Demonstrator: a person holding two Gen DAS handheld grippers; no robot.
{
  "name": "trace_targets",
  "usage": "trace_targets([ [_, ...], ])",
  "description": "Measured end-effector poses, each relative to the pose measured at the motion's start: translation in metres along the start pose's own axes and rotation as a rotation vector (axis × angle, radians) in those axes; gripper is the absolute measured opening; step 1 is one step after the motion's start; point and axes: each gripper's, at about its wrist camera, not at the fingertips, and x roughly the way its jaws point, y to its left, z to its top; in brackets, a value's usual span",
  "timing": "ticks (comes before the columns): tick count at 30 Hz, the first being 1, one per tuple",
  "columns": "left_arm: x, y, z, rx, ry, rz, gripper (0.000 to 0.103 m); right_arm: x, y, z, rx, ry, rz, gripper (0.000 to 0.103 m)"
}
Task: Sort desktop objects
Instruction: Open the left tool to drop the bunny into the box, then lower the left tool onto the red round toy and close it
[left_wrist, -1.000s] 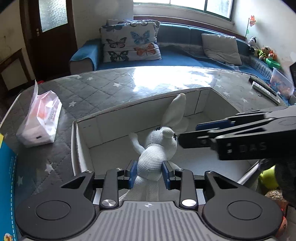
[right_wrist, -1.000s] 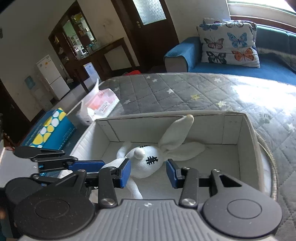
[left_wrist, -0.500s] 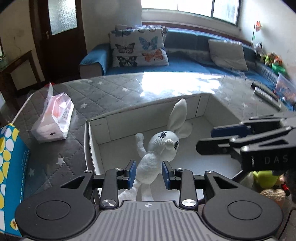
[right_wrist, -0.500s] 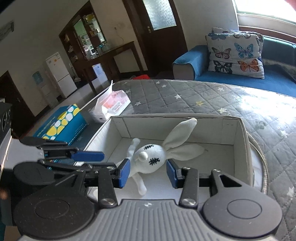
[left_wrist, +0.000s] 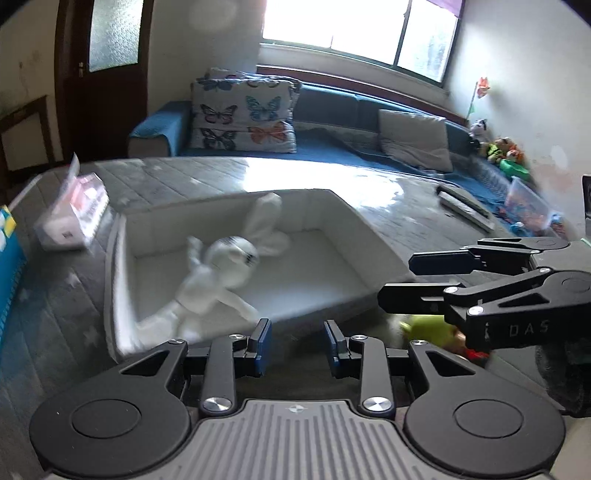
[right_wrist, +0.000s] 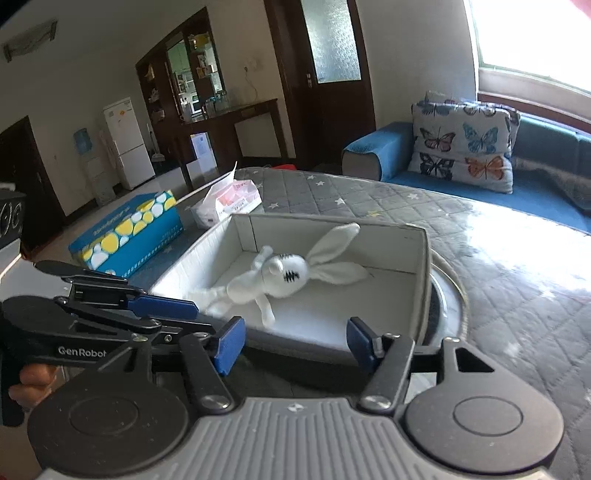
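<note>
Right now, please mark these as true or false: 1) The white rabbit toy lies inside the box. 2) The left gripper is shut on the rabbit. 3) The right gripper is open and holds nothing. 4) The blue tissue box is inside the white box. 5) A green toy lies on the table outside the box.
1) True: the white rabbit toy lies in the white box.
2) False: the left gripper is open and empty, short of the rabbit.
3) True: the right gripper is open with nothing between its fingers.
4) False: the blue tissue box stands on the table beside the white box.
5) True: a green toy lies outside the box.
</note>
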Motion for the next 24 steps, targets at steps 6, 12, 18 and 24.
trace_targets([
  [6,-0.001,-0.019,-0.023,-0.029,0.024,-0.049,0.033,-0.024,0.003,-0.028,-0.043,0.001,-0.014,0.066],
  [12,-0.004,-0.031,-0.038,-0.047,0.039,-0.072,0.033,-0.043,0.005,-0.054,-0.072,0.009,-0.016,0.067],
  [18,-0.004,-0.041,-0.05,-0.071,0.051,-0.118,0.033,-0.049,0.011,-0.077,-0.084,0.026,-0.011,0.067],
  [24,0.0,-0.049,-0.057,-0.088,0.063,-0.143,0.033,-0.051,0.019,-0.099,-0.09,0.046,-0.003,0.067],
])
